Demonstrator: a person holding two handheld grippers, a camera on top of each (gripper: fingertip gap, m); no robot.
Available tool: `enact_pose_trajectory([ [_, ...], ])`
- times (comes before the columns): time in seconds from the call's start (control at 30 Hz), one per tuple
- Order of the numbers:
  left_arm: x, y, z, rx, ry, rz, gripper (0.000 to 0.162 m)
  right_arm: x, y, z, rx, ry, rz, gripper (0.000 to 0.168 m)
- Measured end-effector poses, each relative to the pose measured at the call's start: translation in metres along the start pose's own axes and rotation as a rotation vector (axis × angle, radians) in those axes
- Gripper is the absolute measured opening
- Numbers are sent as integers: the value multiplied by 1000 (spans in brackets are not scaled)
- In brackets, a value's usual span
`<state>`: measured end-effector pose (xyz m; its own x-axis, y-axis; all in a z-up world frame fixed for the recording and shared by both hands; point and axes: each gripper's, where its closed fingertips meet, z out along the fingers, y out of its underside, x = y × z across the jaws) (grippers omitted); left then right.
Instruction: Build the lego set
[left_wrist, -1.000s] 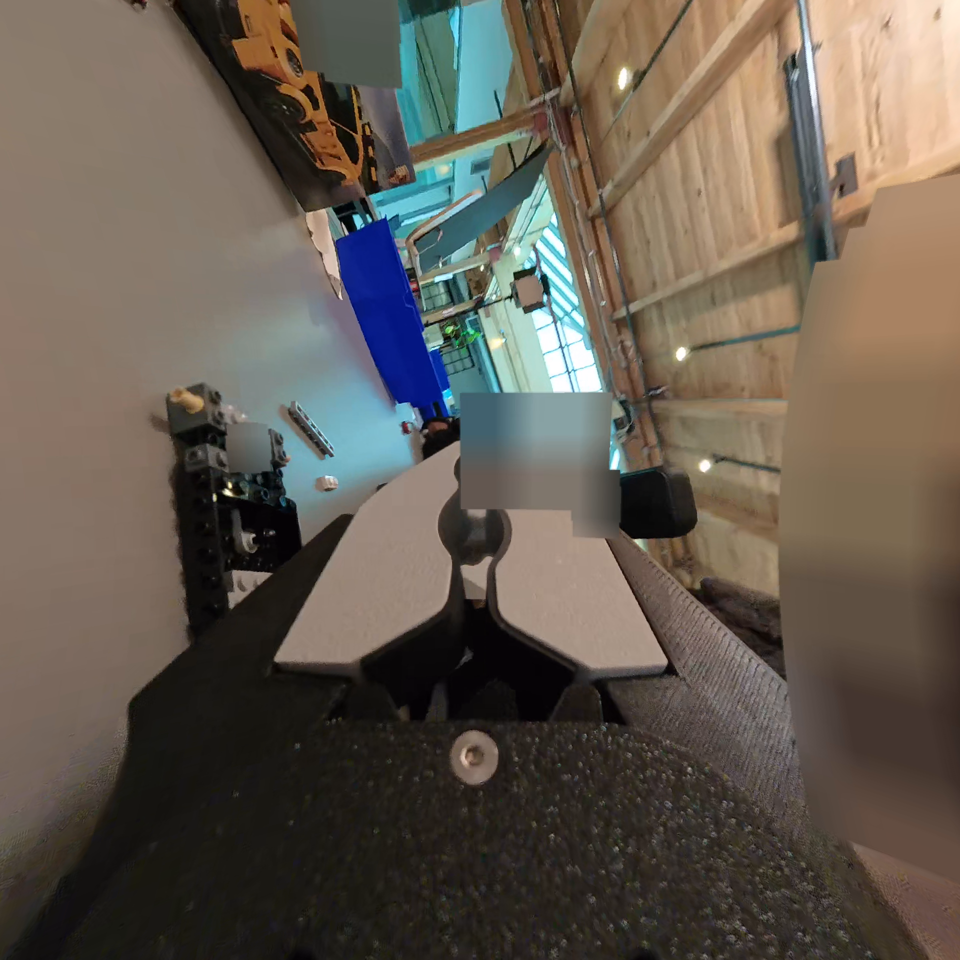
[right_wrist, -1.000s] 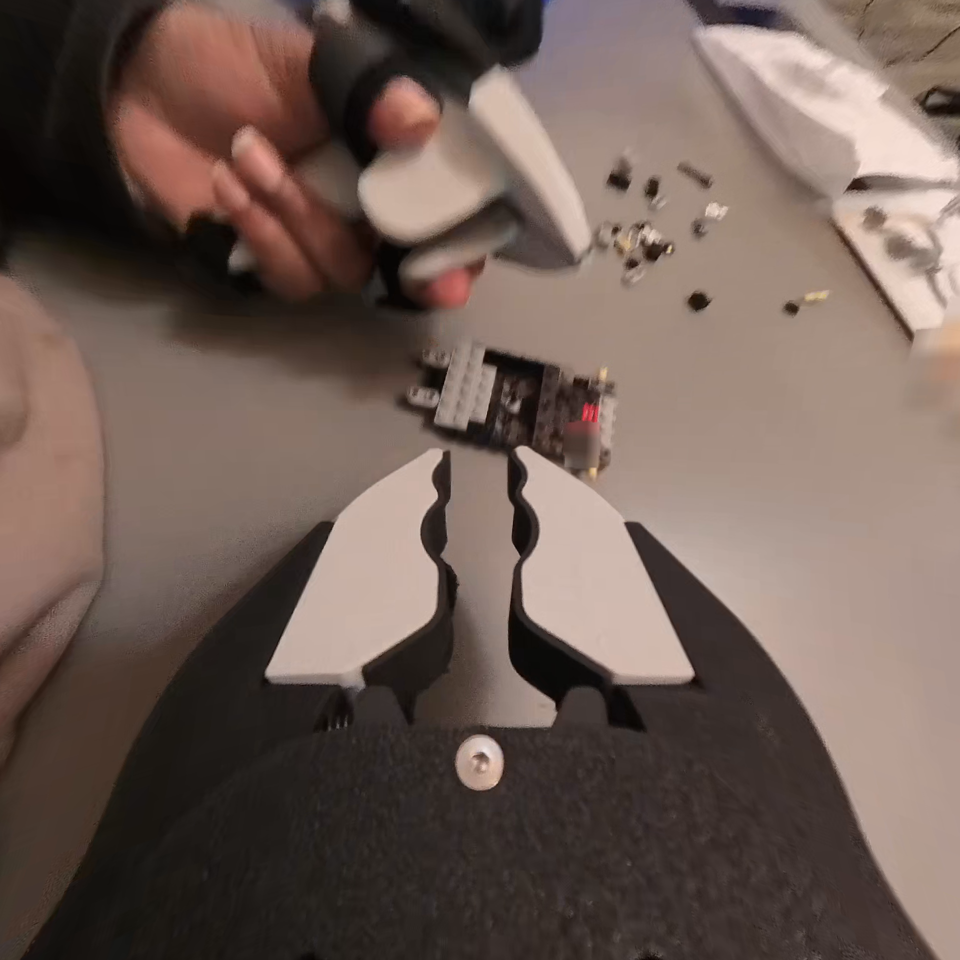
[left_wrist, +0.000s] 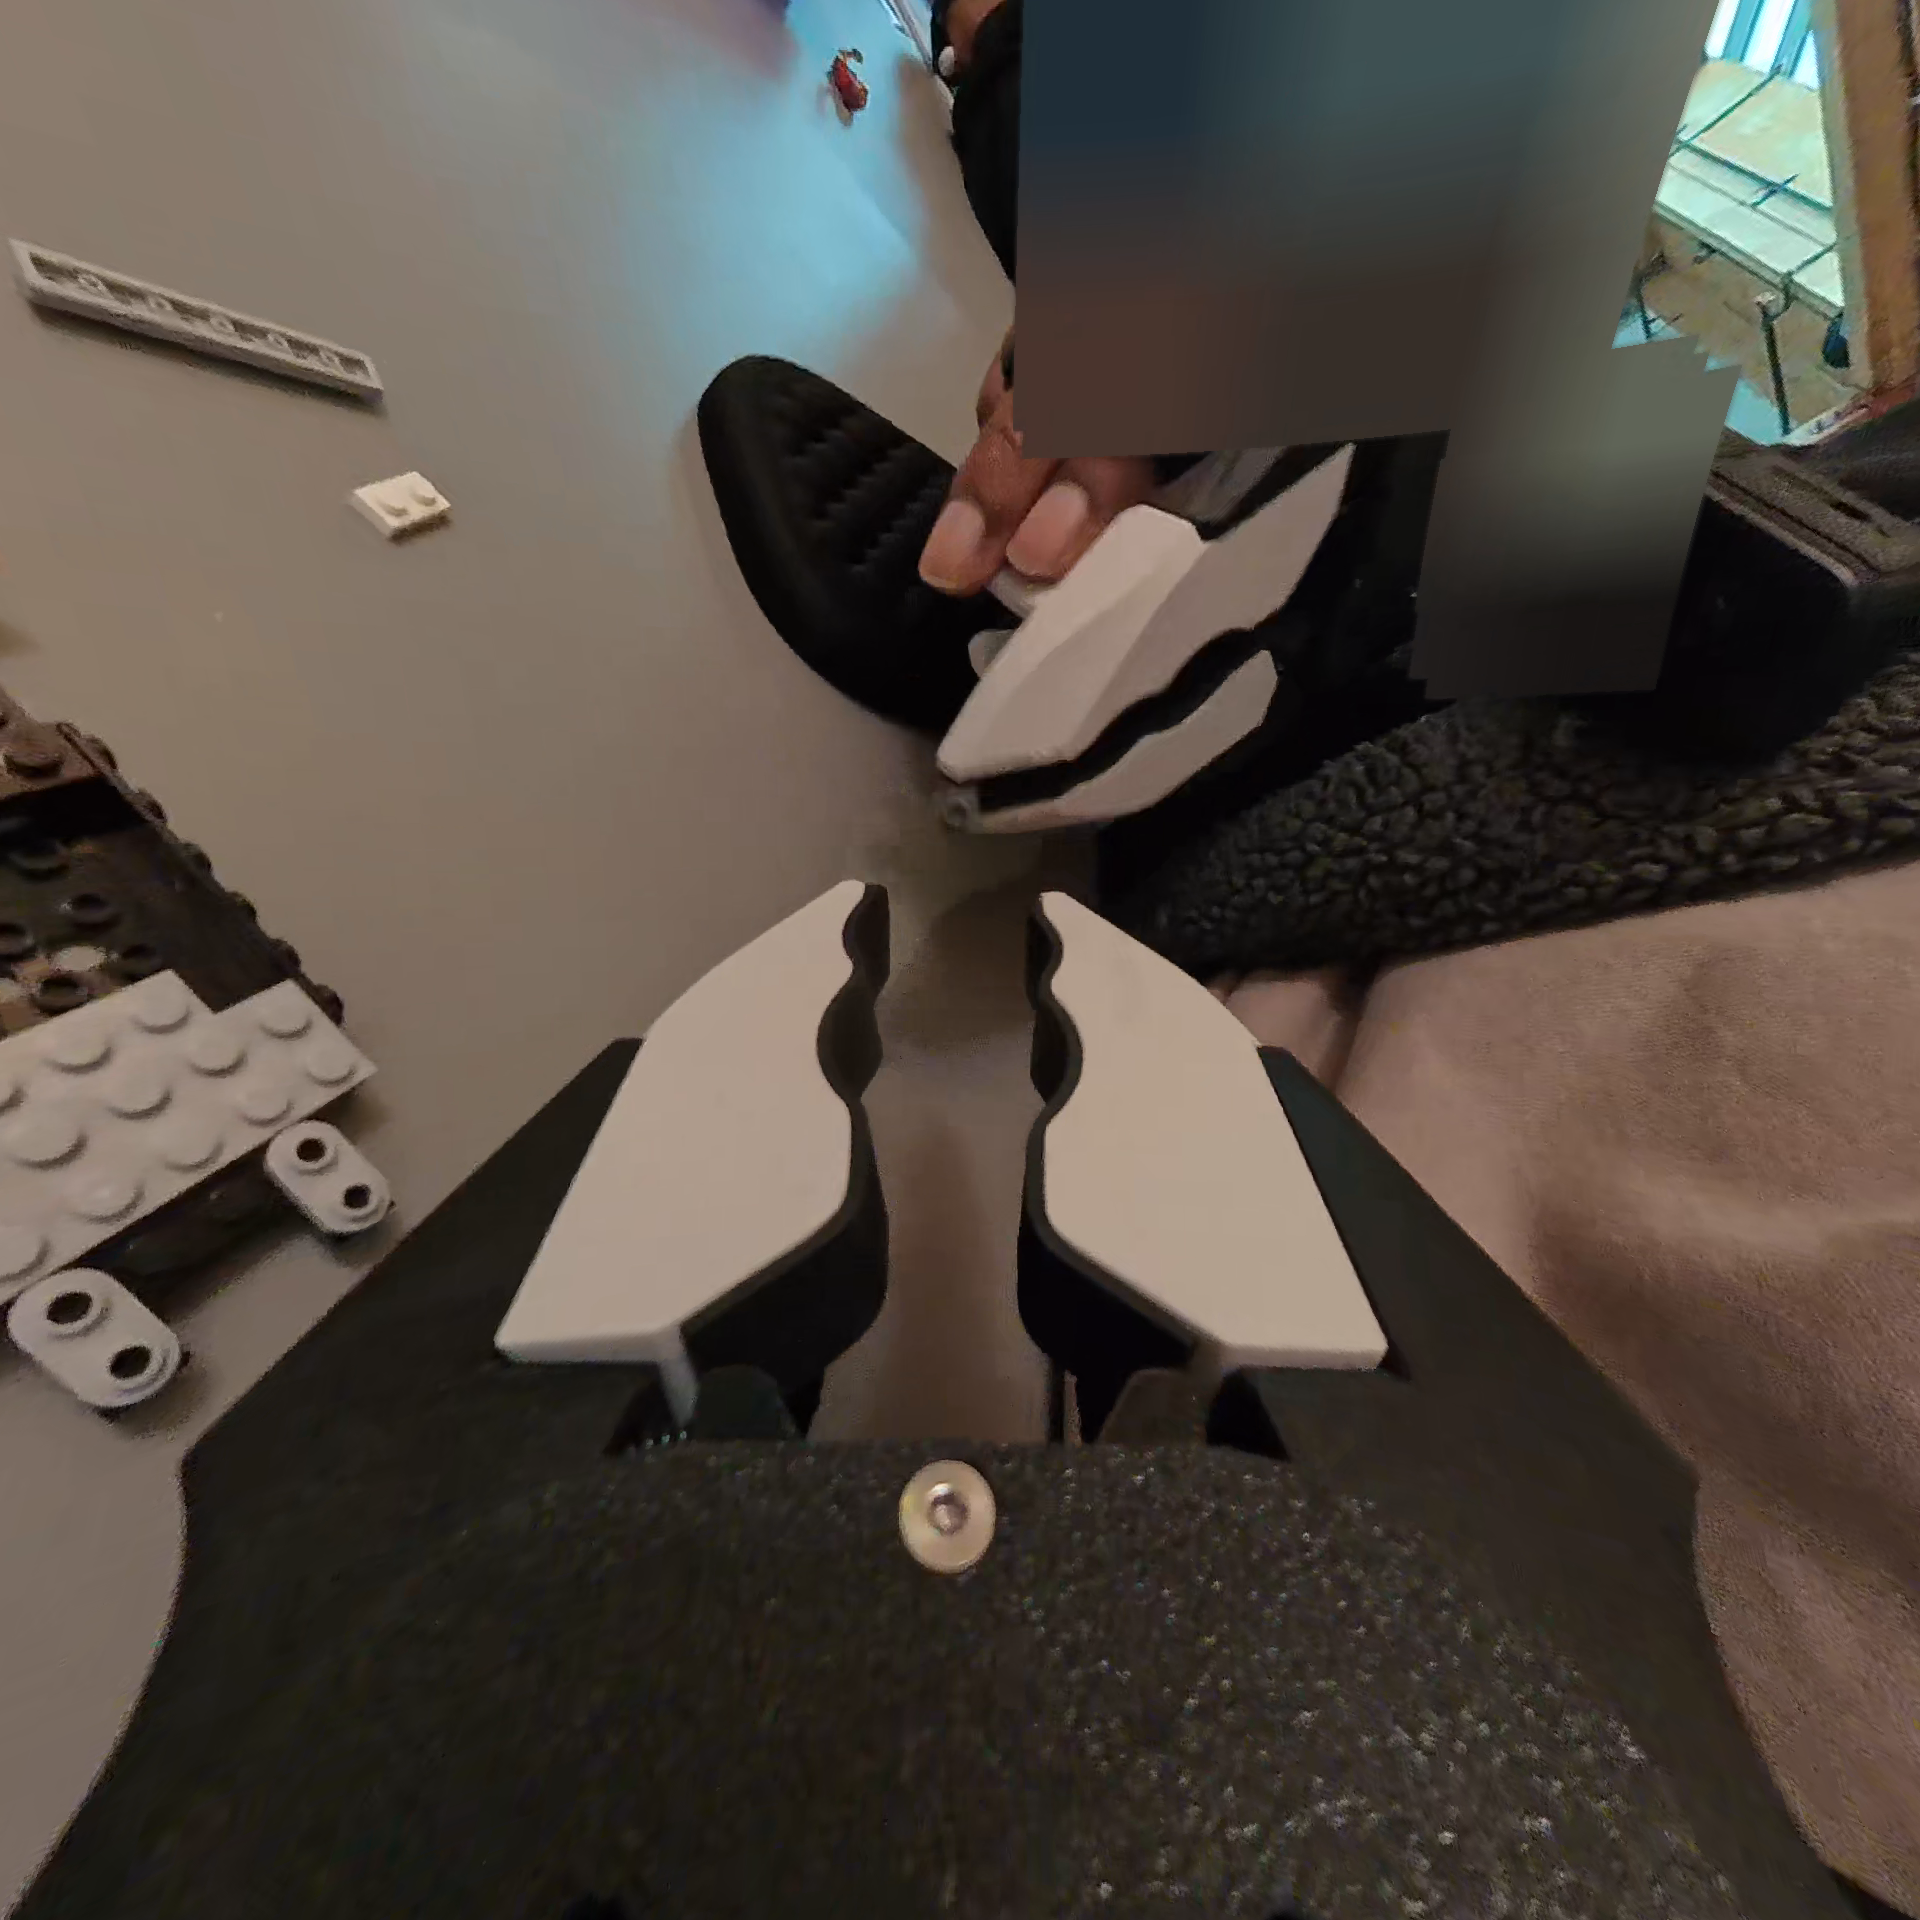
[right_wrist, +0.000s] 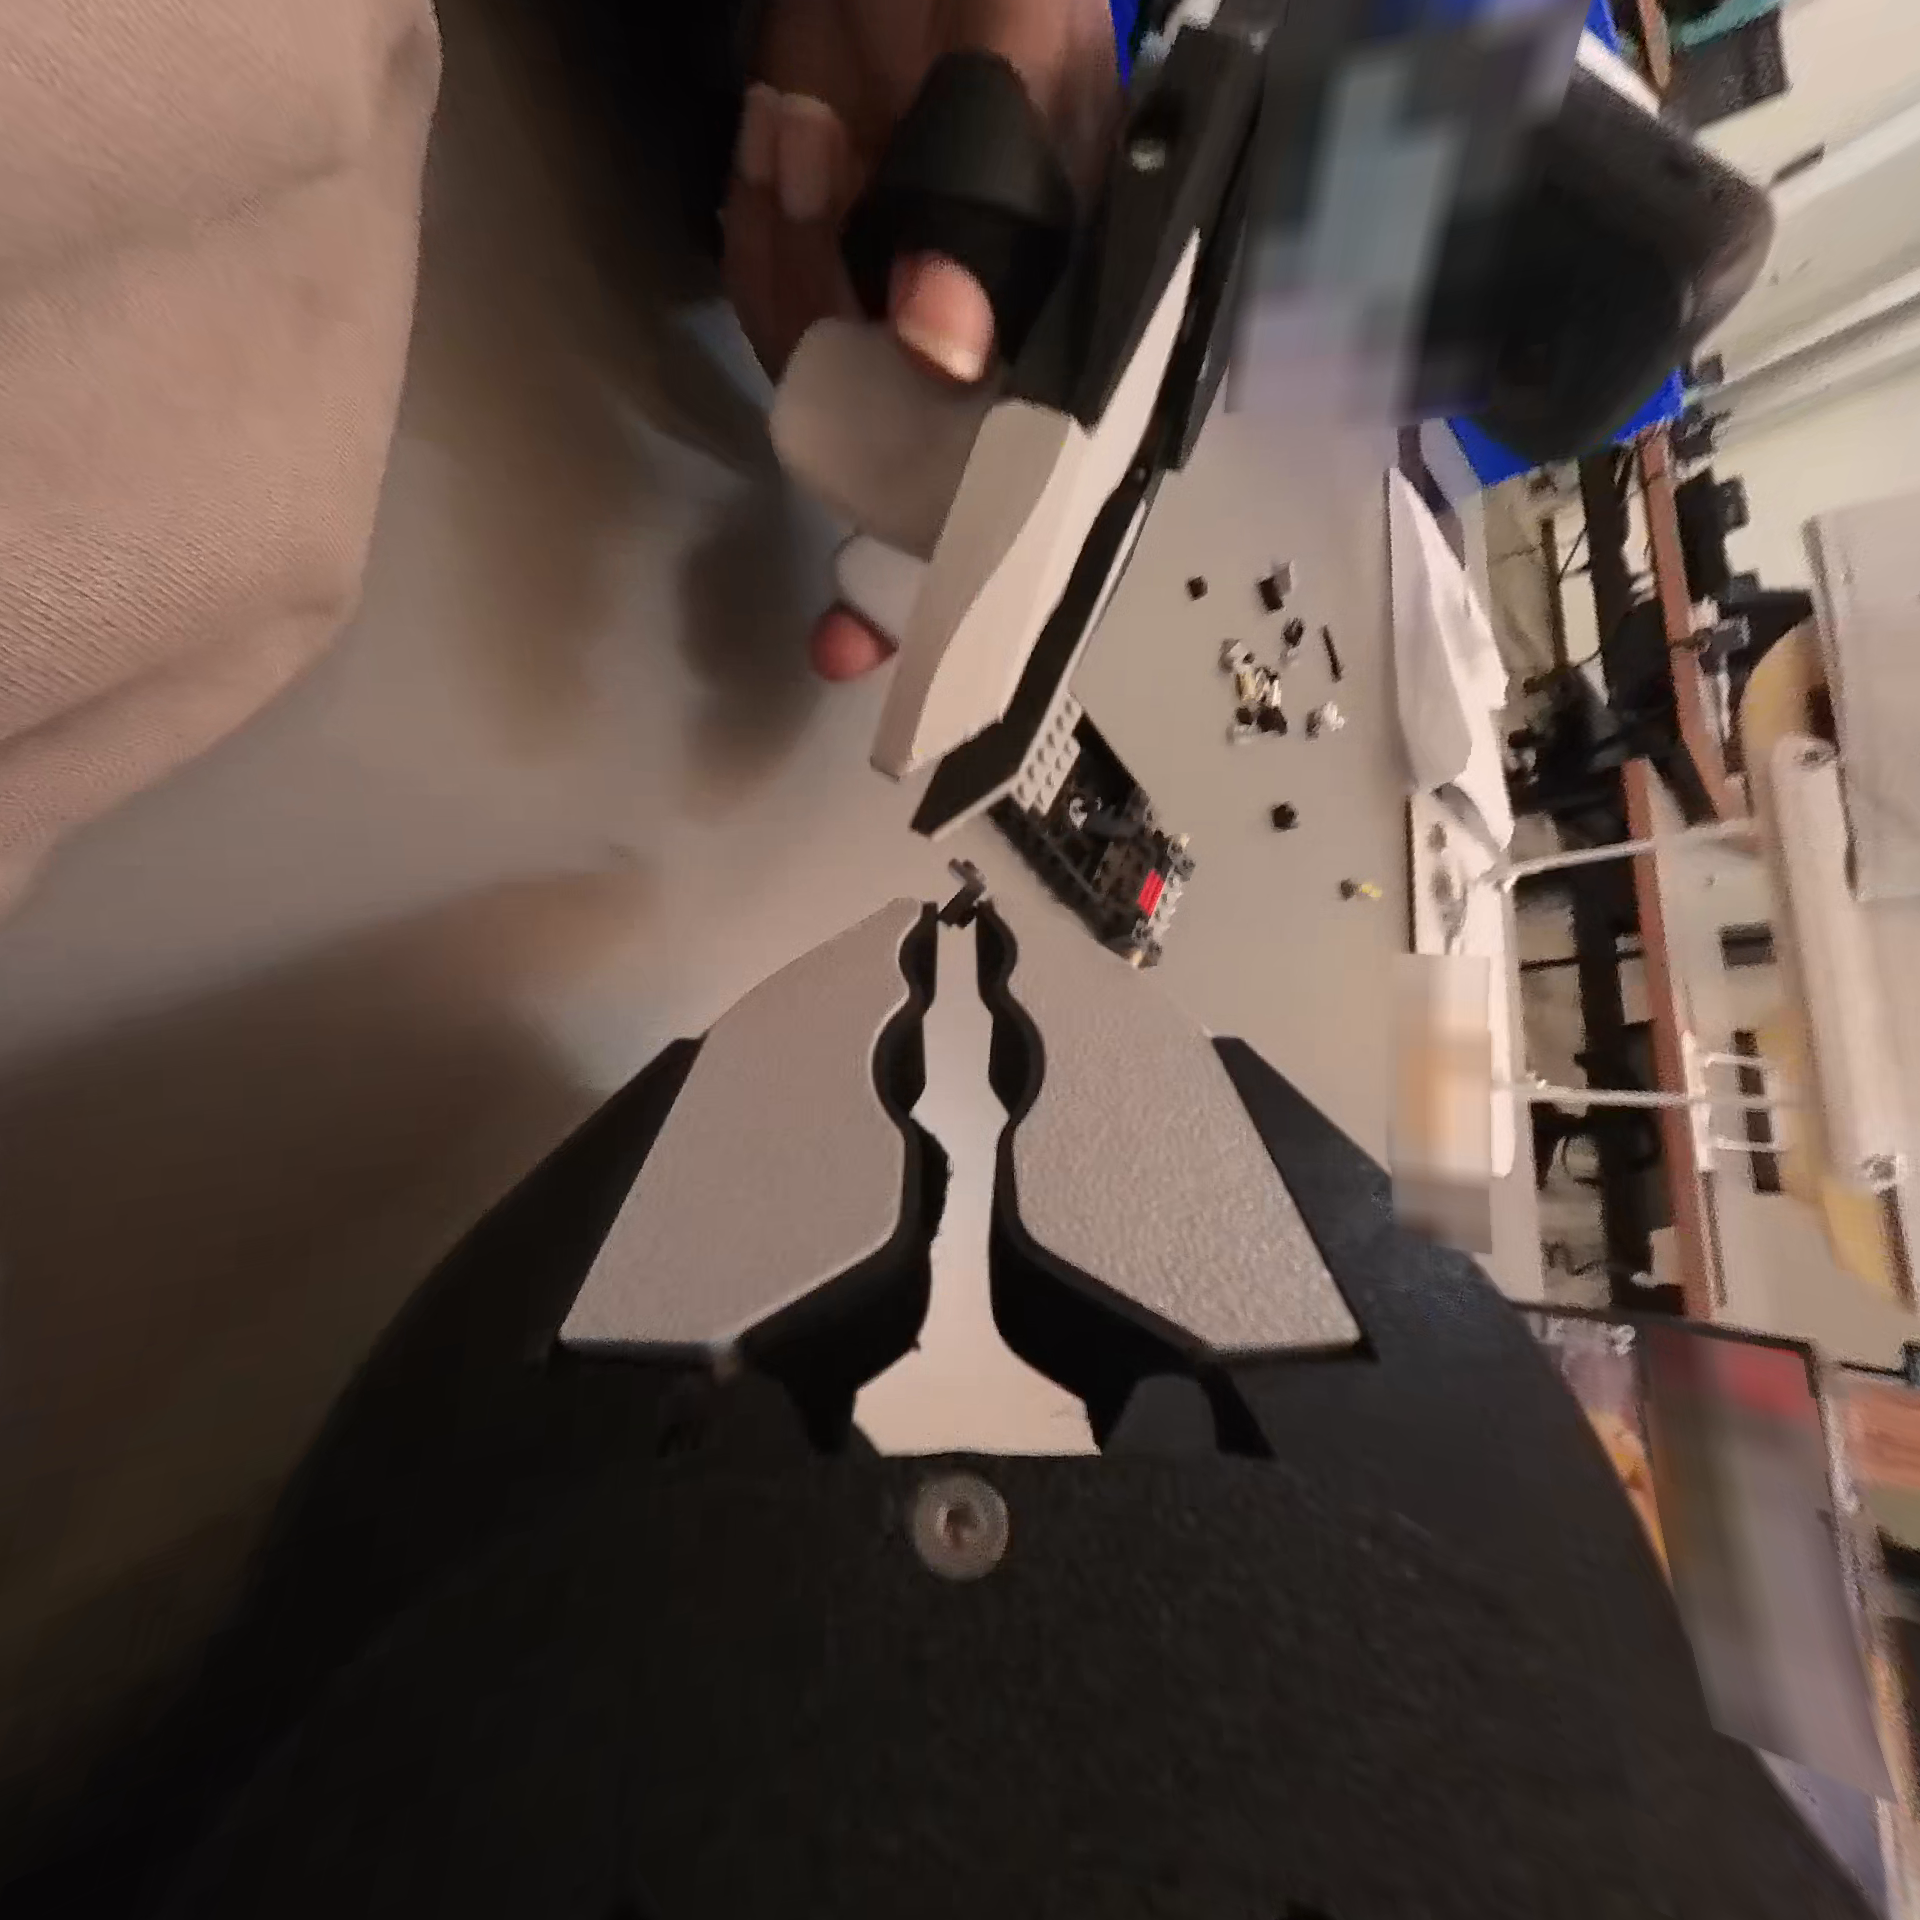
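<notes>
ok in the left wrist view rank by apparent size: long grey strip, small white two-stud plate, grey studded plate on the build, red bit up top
1. grey studded plate, though it is nearest the camera
2. long grey strip
3. small white two-stud plate
4. red bit, farthest off and blurred

Soft indoor light; right wrist view motion-blurred, edges distorted.

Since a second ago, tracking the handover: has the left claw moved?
Yes: left claw swung down toward the table, nearer the lego build, and opened; right claw grips the small piece.

Grey table (left_wrist: 582, 644) with part-built lego model (left_wrist: 125, 1039), loose pieces (right_wrist: 1273, 665).
</notes>
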<state>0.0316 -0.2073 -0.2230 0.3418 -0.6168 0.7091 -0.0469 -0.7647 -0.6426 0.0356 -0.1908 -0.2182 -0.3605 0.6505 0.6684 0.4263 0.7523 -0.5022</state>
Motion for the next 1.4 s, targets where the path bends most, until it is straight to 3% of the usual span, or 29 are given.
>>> enact_pose_trajectory([
  [0.13,-2,-9,0,41,-24,7,21,4,-11,2,26,-12,-85,6],
  [0.23,4,-9,-1,45,3,30,6,6,-12,4,32,-18,-109,6],
  [0.37,2,-12,-3,68,-44,109,0,10,-12,5,46,3,-103,7],
  [0.47,3,-14,-4,87,-55,138,0,12,-12,5,59,25,-91,7],
  [0.57,8,-14,-2,87,10,63,21,10,-13,5,56,29,-102,7],
  [0.8,2,-18,-4,107,-43,71,8,12,-11,8,47,36,-109,7],
  [0.9,-3,-21,-6,115,-135,172,8,15,-7,10,90,0,99,9],
  [1.13,-25,-40,-25,139,-588,644,8,34,0,8,277,-323,1201,14],
  [1.23,-29,-43,-28,135,-720,771,8,43,0,20,251,-311,1391,20],
  [1.33,-31,-47,-34,135,-820,847,8,42,-5,32,209,-332,1427,24],
  [1.4,-35,-50,-39,126,-884,882,8,45,-8,36,222,-329,1437,18],
])
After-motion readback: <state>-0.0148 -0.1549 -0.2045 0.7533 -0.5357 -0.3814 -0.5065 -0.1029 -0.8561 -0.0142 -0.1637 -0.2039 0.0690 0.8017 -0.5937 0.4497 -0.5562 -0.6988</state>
